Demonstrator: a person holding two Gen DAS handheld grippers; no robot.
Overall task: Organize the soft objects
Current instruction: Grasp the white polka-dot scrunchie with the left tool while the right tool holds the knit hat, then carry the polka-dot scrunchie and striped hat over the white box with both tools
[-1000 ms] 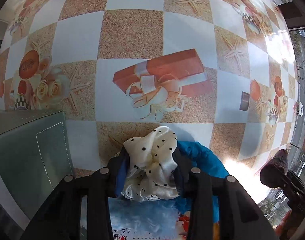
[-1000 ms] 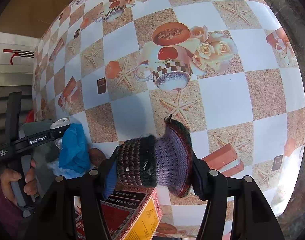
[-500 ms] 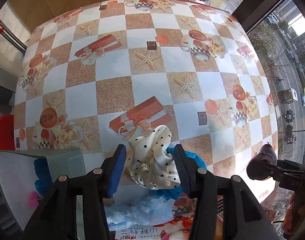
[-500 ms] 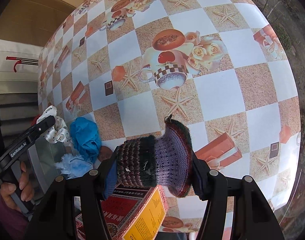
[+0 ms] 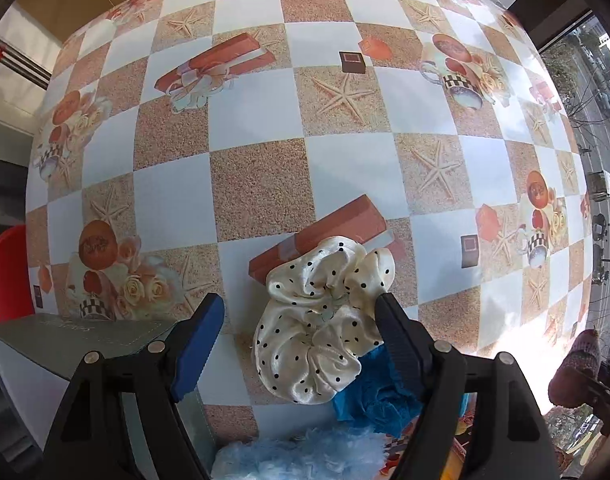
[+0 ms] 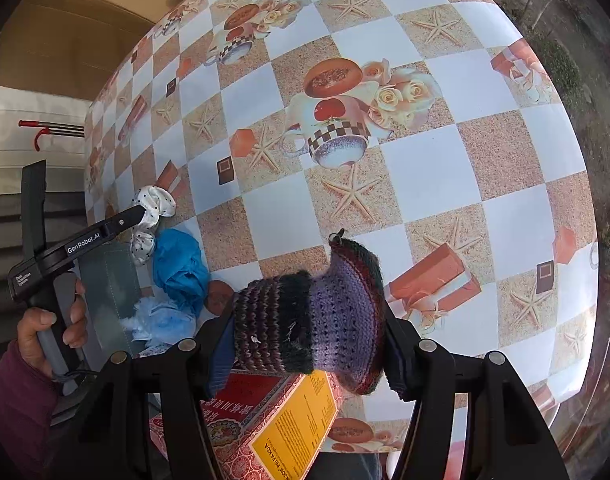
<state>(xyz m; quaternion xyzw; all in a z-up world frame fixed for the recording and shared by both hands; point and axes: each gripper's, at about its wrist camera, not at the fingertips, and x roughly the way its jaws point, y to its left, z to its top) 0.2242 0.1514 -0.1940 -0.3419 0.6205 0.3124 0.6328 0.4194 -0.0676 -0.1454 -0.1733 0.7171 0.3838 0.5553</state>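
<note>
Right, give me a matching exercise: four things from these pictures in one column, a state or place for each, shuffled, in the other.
Things:
1. polka-dot scrunchie
2. knitted piece
3. blue cloth
4. red and yellow box

States or places:
A. clamped in the right gripper
B. below the knitted piece
C. loose between the left gripper's opened jaws
D. bunched beside the scrunchie

Pairs: 1-C, 2-A, 3-D, 4-B

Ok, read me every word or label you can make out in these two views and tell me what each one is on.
"GenRobot.AI": on the left claw arm, right wrist view.
Small white print on that claw's body, near the hand: too small to read.
Chinese characters on the red box: too blurred to read.
Black print on the box's yellow label: too small to read.
Left wrist view: nothing readable.
</note>
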